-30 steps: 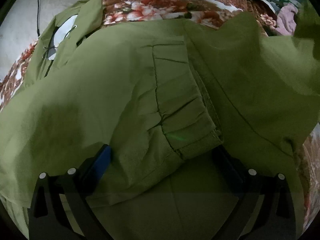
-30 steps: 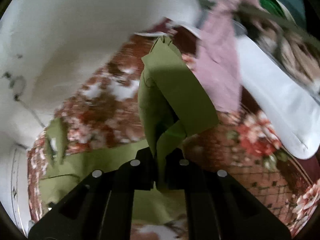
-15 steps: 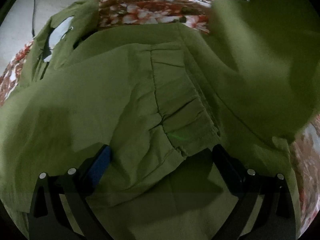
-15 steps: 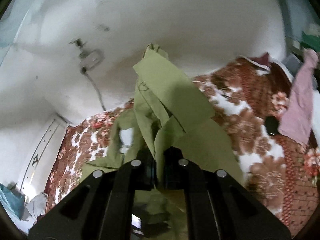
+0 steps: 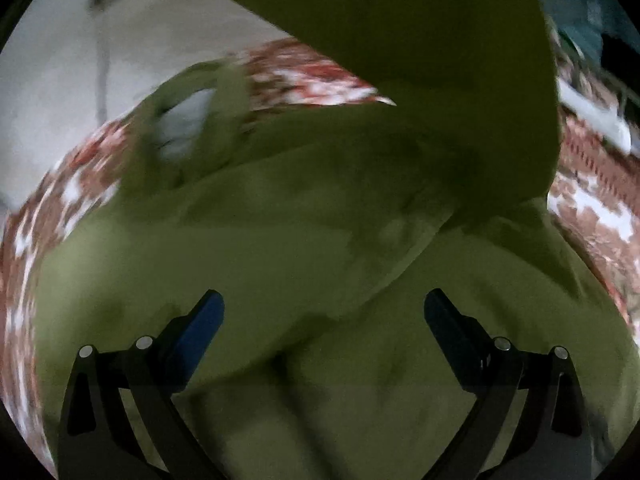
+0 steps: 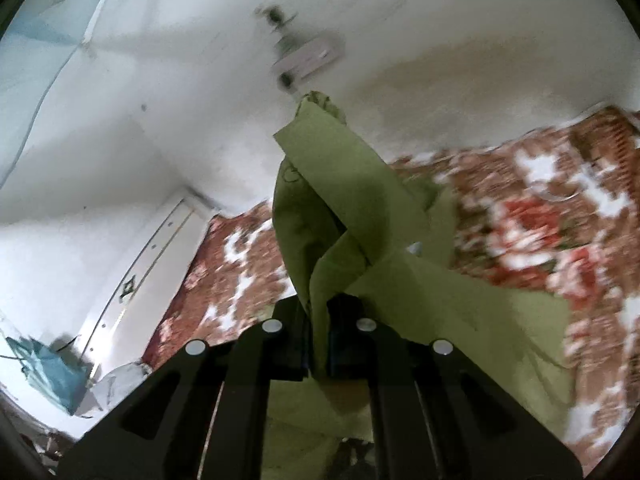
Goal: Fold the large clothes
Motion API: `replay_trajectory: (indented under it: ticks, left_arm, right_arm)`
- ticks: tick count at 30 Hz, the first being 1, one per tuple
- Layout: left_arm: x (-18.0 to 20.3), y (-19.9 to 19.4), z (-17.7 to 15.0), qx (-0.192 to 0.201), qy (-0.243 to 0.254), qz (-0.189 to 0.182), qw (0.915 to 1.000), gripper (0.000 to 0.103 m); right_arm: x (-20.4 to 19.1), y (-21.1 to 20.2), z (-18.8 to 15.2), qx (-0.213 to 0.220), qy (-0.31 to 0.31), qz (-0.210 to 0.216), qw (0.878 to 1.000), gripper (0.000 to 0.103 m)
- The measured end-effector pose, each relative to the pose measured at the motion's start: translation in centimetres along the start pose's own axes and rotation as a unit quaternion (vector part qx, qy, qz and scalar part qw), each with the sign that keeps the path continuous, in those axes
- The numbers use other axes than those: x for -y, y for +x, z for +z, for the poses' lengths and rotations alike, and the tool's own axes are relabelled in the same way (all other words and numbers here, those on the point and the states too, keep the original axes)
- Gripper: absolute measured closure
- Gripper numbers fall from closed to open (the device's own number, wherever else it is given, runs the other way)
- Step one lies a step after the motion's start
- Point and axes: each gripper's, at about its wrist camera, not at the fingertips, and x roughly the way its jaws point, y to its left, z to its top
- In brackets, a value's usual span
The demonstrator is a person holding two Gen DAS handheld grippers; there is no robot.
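Wall (image 6: 440, 32): white, plain, with grey smudges and a yellowish stain low down. A pale switch plate (image 6: 310, 56) is fixed to it, blurred. A second white wall section meets it at a corner on the left side of the right wrist view. Bed cover (image 6: 540, 216): red-brown floral print with white patches, spread beneath both views. White panel (image 6: 148, 276) with a thin trim line stands beside the bed. Teal cloth (image 6: 48, 376) lies low at the left edge. Lighting: dim, uneven

A home bedroom: a bed (image 6: 540, 216) under a red floral cover, plain white walls (image 6: 460, 32), a wall socket (image 6: 310, 56) above.
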Motion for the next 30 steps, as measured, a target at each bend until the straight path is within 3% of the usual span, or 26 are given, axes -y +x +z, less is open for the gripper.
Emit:
replay_trajectory:
  ticks: [3,5,6,10,15,23,25,26,27,29,30]
  left_arm:
    - [-4.9,-3.0,-3.5,-0.001,-0.041,0.014,0.9991,0.005]
    - [-8.7,-5.1,-6.3,-0.005,-0.076,0.051,0.9958,0.005]
    - [-10.9,-6.2,-7.9,-0.010,-0.100,0.077,0.9919,0.005]
    - [-15.8,-9.2,-12.2,-0.022,-0.162,0.117,0.9795,0.005]
    - [-20.0,-11.7,-14.3,-0.028,-0.220,0.118,0.9680,0.005]
    - [-23.4,-13.6,-16.9,-0.036,-0.232,0.109,0.9659,0.005]
    - [-24.5,-13.6,-17.5,-0.043,-0.244,0.109,0.9627,0.005]
    - [-24.9,-13.7,-17.8,-0.046,-0.250,0.107,0.9611,0.005]
    - [-25.3,-13.7,-18.1,-0.050,-0.258,0.105,0.9592,0.005]
    - [-26.5,-14.0,-18.3,-0.054,-0.273,0.103,0.9549,0.005]
    - [-26.8,-14.3,-18.3,-0.053,-0.278,0.103,0.9535,0.005]
  right_arm:
    - [-2.2,4.7,-2.8,-0.029,-0.014,0.001,0.999,0.096]
    - [-3.2,8.0,-5.0,-0.044,-0.029,-0.008,0.999,0.096]
    - [-3.4,9.5,-6.2,-0.055,-0.031,-0.013,0.998,0.096]
    - [-4.3,15.3,-11.4,-0.095,-0.044,-0.033,0.994,0.096]
    - [-6.1,20.8,-17.2,-0.130,-0.071,-0.060,0.987,0.096]
    - [-8.2,28.8,-23.7,-0.164,-0.169,-0.144,0.961,0.093]
    - [-8.7,30.3,-24.6,-0.176,-0.175,-0.156,0.956,0.081]
    - [-8.8,30.9,-25.0,-0.186,-0.172,-0.156,0.955,0.059]
    - [-8.7,31.4,-25.4,-0.197,-0.161,-0.145,0.956,0.030]
    - [-9.0,31.2,-25.8,-0.197,-0.144,-0.121,0.962,0.011]
    - [-9.2,30.9,-26.0,-0.196,-0.145,-0.116,0.963,0.010]
